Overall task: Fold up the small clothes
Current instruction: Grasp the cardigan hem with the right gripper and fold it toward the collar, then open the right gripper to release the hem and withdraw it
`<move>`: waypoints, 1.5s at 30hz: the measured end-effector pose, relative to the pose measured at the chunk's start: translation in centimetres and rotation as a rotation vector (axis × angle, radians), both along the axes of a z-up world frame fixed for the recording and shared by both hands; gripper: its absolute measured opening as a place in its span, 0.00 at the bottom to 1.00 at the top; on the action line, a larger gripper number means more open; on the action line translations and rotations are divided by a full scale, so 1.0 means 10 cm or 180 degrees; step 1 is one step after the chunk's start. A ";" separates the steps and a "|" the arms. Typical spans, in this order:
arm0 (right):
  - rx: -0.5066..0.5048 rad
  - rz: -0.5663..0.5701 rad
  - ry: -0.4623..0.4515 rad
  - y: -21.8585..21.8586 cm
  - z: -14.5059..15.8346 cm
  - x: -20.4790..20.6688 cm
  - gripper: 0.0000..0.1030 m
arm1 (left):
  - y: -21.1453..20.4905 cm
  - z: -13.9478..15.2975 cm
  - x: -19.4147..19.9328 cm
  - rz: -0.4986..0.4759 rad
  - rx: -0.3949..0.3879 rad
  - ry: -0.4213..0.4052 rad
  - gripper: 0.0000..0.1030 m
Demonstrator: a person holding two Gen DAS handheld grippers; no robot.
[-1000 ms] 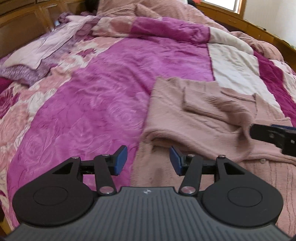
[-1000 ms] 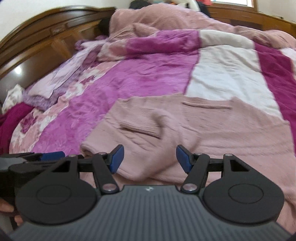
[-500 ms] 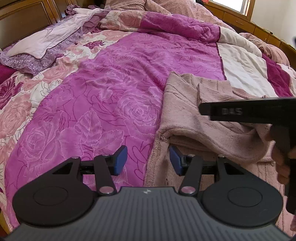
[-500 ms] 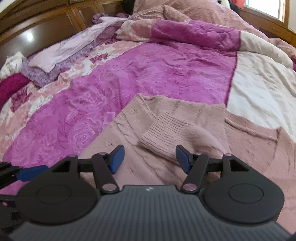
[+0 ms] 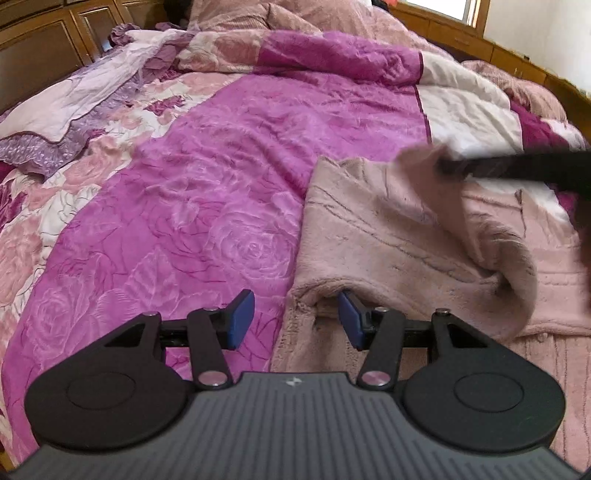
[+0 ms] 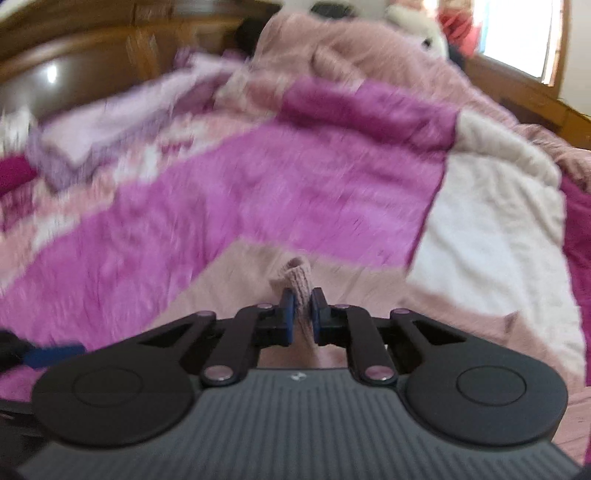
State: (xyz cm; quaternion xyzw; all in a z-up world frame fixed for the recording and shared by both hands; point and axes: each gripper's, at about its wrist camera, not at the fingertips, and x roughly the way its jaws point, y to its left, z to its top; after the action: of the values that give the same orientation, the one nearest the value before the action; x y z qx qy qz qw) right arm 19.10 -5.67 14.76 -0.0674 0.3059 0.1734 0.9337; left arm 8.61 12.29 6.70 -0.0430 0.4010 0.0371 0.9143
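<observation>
A pale pink knitted sweater [image 5: 373, 236] lies on the bed, partly folded, with one sleeve lifted. My right gripper [image 6: 302, 320] is shut on the sleeve's ribbed cuff [image 6: 298, 277] and holds it above the sweater body; it also shows in the left wrist view [image 5: 443, 168] as a dark blurred bar at the raised cuff. My left gripper [image 5: 295, 319] is open, low over the sweater's near left edge, with one blue pad over the bedspread and the other at the fold of the sweater.
A magenta rose-patterned bedspread [image 5: 207, 192] covers the bed, with a cream panel [image 5: 465, 107] at the right. A lilac cloth [image 5: 74, 107] lies at the far left. A wooden headboard [image 5: 55, 40] and a pink blanket [image 5: 310, 18] stand behind.
My right gripper has shut on the sleeve cuff and lifted it off the sweater. My left gripper has stayed open near the sweater's left edge.
</observation>
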 end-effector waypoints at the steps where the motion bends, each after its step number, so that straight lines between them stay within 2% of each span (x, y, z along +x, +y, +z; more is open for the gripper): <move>1: 0.0084 -0.0078 -0.0083 -0.13 0.12 -0.04 0.12 | -0.02 -0.01 0.02 -0.0001 0.0014 0.0017 0.57; 6: 0.0355 -0.0445 -0.0394 -0.76 0.49 -0.29 0.11 | -0.08 -0.07 0.06 0.0020 0.0056 0.0028 0.57; 9: 0.0409 -0.0662 -0.0470 -1.13 0.52 -0.46 0.11 | -0.11 -0.10 0.08 0.0036 0.0092 0.0050 0.57; 15: 0.0544 -0.0951 -0.0315 -1.78 0.28 -0.88 0.11 | -0.17 -0.11 0.09 0.0047 0.0184 0.0060 0.57; 19: 0.0534 -0.1163 -0.0014 -2.06 -0.08 -1.11 0.11 | -0.19 -0.12 0.08 0.0040 0.0237 0.0068 0.57; 23: 0.0617 -0.1295 0.0305 -2.22 -0.42 -1.25 0.12 | -0.23 -0.11 0.06 0.0019 0.0297 0.0092 0.57; 27: 0.0666 -0.1364 0.0573 -2.30 -0.61 -1.37 0.15 | -0.26 -0.05 0.00 -0.0033 0.0348 0.0093 0.57; 29: 0.0655 -0.1388 0.0672 -2.32 -0.65 -1.41 0.27 | -0.27 0.01 -0.05 -0.0066 0.0387 0.0067 0.57; 36: 0.0674 -0.1355 0.0630 -2.44 -0.49 -1.55 0.30 | -0.24 0.29 -0.13 -0.0141 0.0314 -0.0074 0.57; 37: 0.0694 -0.1358 0.0592 -2.46 -0.45 -1.55 0.31 | -0.25 0.33 -0.11 -0.0155 0.0293 -0.0093 0.57; 38: 0.0705 -0.1370 0.0551 -2.48 -0.41 -1.53 0.38 | -0.25 0.35 -0.09 -0.0175 0.0273 -0.0107 0.57; 40: 0.0705 -0.1397 0.0443 -2.50 -0.35 -1.46 0.48 | -0.29 0.39 0.01 -0.0209 0.0245 -0.0109 0.57; 45: 0.0754 -0.1378 0.0411 -2.49 -0.39 -1.22 0.49 | -0.36 0.32 0.42 -0.0202 0.0090 -0.0096 0.57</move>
State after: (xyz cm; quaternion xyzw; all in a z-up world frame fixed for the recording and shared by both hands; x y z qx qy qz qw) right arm 6.89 -30.57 10.91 0.1208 0.3497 0.0080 0.9290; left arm 12.83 8.70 9.93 -0.0178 0.3877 0.0130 0.9215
